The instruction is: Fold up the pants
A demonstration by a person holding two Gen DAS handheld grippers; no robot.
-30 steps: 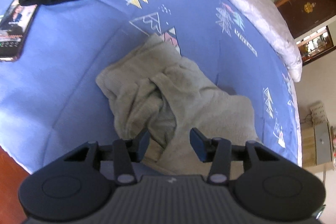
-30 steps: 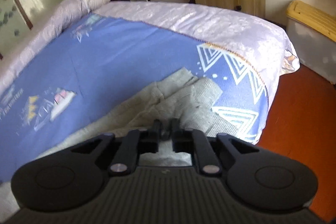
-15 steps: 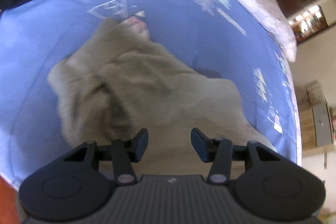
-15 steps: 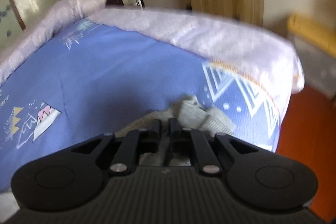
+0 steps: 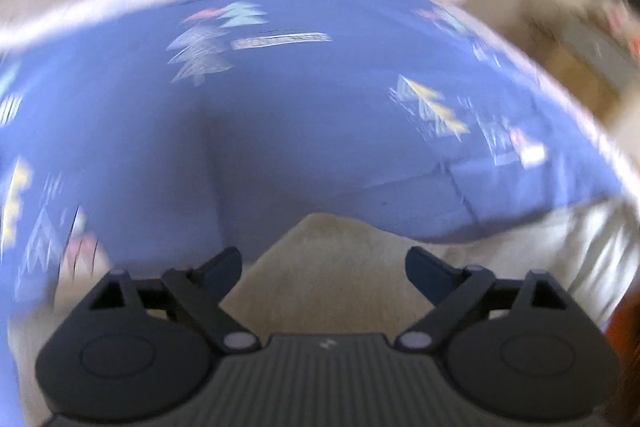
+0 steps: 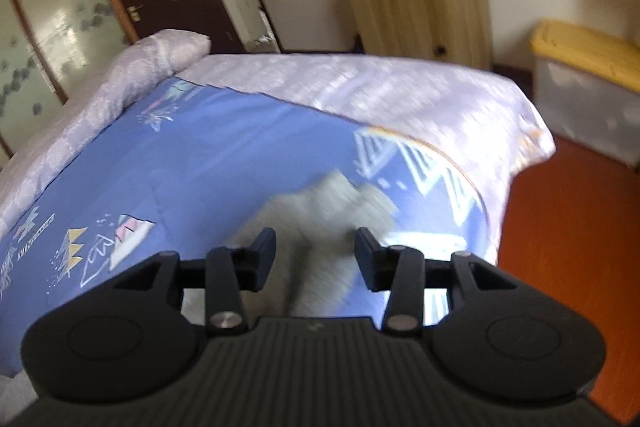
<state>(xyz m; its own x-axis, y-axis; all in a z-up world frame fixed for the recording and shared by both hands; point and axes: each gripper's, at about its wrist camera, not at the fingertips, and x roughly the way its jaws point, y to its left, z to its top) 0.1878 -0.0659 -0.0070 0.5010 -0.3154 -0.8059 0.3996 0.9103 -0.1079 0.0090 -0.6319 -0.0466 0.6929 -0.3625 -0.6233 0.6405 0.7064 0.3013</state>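
With both the left gripper [image 5: 323, 269] and right gripper [image 6: 315, 254] just spreading their fingers, gripping nothing, the grey pants [image 6: 320, 223] are lying bunched near the bed [image 6: 224, 163] corner, possibly sliding off or unfolding.

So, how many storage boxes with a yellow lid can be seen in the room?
1: the storage box stands on the floor at the right, beyond the bed. Others may be out of view.
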